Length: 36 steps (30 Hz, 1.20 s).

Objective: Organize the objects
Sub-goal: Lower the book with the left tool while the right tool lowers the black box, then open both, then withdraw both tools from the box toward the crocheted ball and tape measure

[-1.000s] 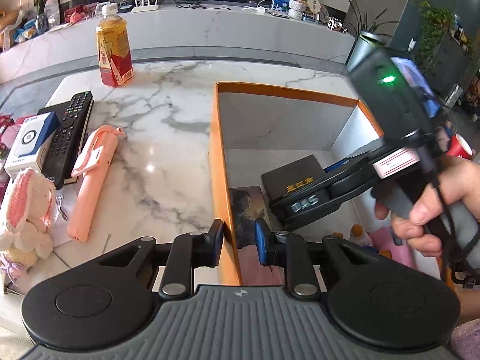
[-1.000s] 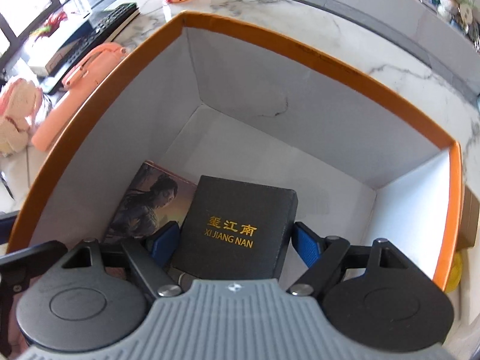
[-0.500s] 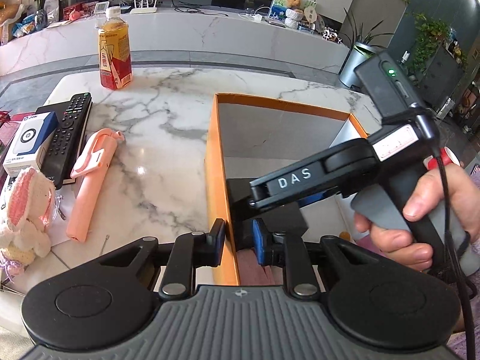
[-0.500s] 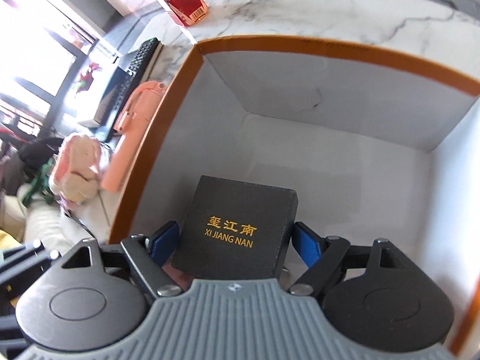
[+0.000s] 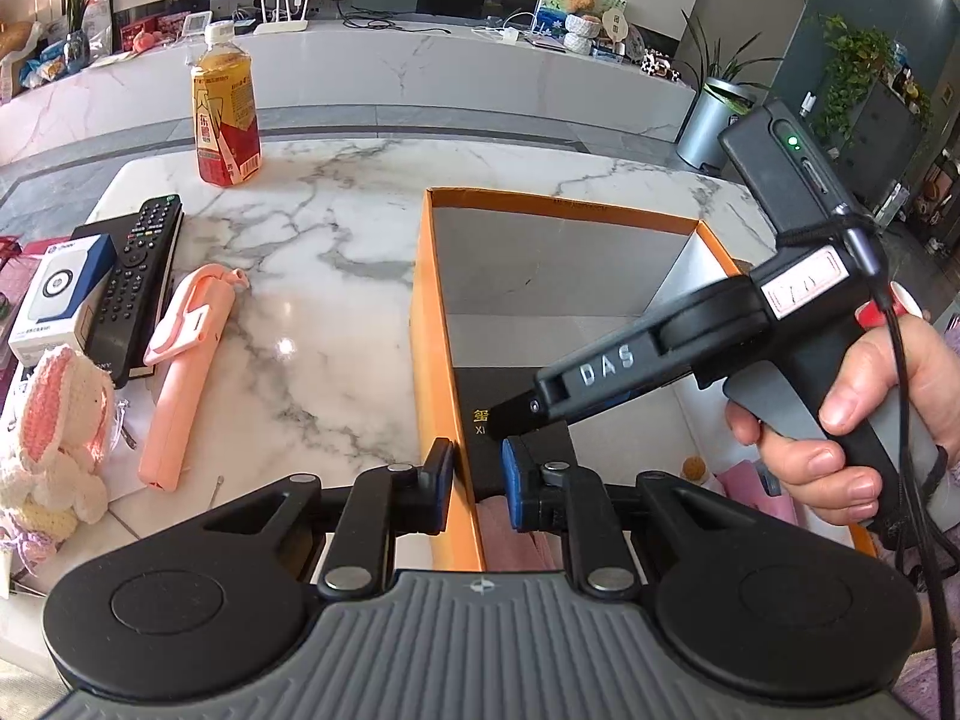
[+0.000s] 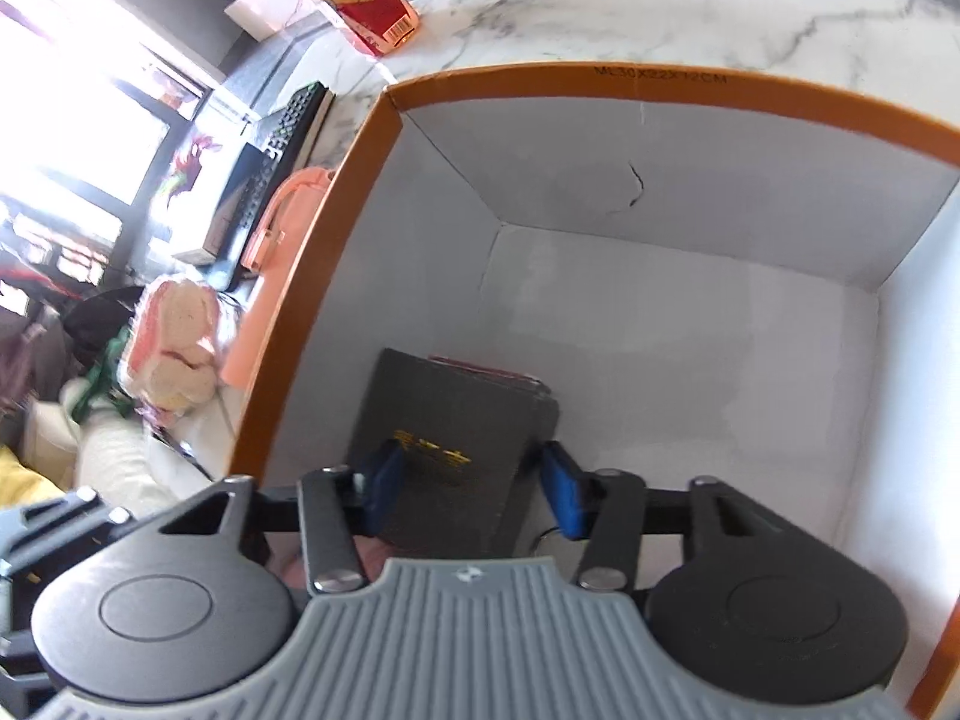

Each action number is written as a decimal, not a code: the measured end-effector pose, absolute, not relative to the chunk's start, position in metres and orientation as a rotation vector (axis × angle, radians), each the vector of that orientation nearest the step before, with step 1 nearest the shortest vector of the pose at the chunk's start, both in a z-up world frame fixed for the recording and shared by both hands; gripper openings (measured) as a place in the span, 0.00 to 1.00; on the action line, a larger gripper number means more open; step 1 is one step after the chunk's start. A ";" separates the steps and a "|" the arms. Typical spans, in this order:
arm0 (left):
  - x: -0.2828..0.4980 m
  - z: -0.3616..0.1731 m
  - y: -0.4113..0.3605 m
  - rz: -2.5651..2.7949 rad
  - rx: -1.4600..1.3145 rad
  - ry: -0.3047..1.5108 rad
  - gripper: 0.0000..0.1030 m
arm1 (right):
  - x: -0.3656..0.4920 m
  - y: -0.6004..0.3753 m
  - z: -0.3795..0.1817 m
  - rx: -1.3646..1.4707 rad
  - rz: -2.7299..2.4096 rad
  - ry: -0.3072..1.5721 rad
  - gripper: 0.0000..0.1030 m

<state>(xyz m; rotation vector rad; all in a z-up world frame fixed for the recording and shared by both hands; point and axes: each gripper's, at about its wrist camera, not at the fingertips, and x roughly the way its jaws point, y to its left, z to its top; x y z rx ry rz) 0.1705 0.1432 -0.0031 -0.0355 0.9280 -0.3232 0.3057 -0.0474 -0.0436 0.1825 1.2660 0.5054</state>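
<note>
An orange box [image 5: 429,324] with white inside walls stands on the marble table. My left gripper [image 5: 475,477] is shut on the box's left wall near its front corner. My right gripper [image 6: 474,489] reaches down into the box [image 6: 336,252]; it also shows in the left wrist view [image 5: 510,414]. A black gift box with gold letters [image 6: 444,438] lies on the box floor on top of a picture card, against the left wall. The right fingers stand either side of it, a little apart from its edges.
On the table left of the box lie a pink selfie stick [image 5: 186,360], a black remote [image 5: 141,276], a white-blue carton [image 5: 60,294] and a crocheted pink-white bunny [image 5: 54,432]. A tea bottle [image 5: 225,114] stands at the back. Small pink items lie in the box's near right corner [image 5: 744,480].
My right gripper has lowered the black gift box onto the box floor by the left wall, and its fingers have opened off it. The left gripper still grips the wall.
</note>
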 end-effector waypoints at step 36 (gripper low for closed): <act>0.114 0.073 0.015 -0.498 0.234 0.704 0.31 | 0.185 -0.168 0.056 0.098 0.446 0.870 0.63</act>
